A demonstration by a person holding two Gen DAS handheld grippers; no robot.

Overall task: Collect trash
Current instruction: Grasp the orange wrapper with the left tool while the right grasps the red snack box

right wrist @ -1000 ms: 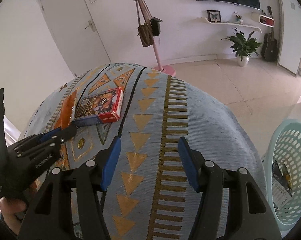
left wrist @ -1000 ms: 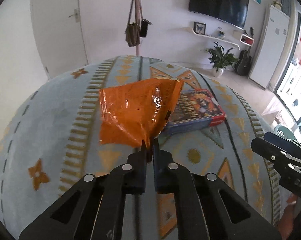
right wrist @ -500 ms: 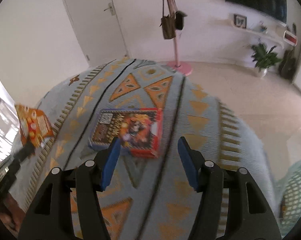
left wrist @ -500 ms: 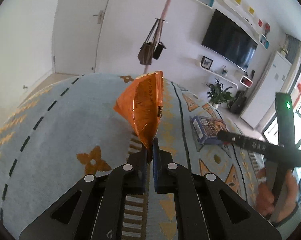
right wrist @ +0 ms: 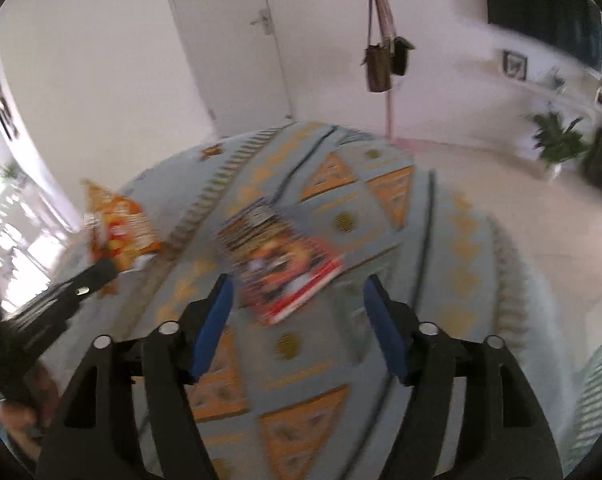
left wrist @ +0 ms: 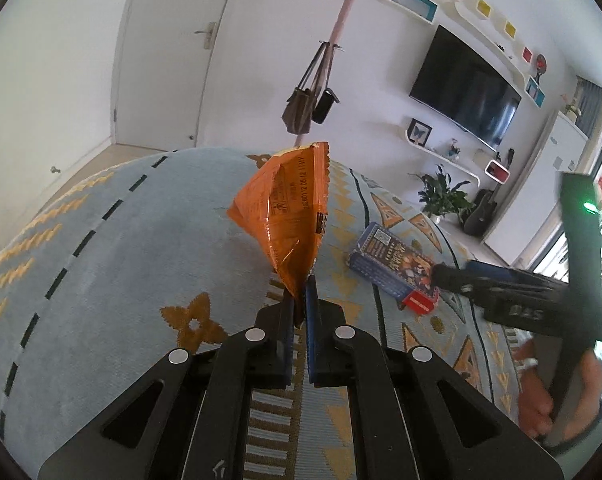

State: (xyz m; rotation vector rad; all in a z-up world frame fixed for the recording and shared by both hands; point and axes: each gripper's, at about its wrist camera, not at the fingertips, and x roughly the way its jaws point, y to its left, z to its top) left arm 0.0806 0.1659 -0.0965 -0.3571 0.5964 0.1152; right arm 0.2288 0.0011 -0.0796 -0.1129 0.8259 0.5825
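I count one orange wrapper (left wrist: 289,216), pinched upright at frame centre in my left gripper (left wrist: 299,296), and one box (right wrist: 281,264) lying diagonally on the rug (left wrist: 121,248) between my right gripper (right wrist: 297,300)'s fingers, which have just been opening wide.

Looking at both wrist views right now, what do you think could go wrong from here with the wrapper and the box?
The left gripper pinches only the bottom corner of the orange wrapper, so the slick foil could slip free. The right gripper, whose jaws have just been opening, is open above the box lying flat on the rug; its fingers might catch the pile or push the box away instead of gripping it.
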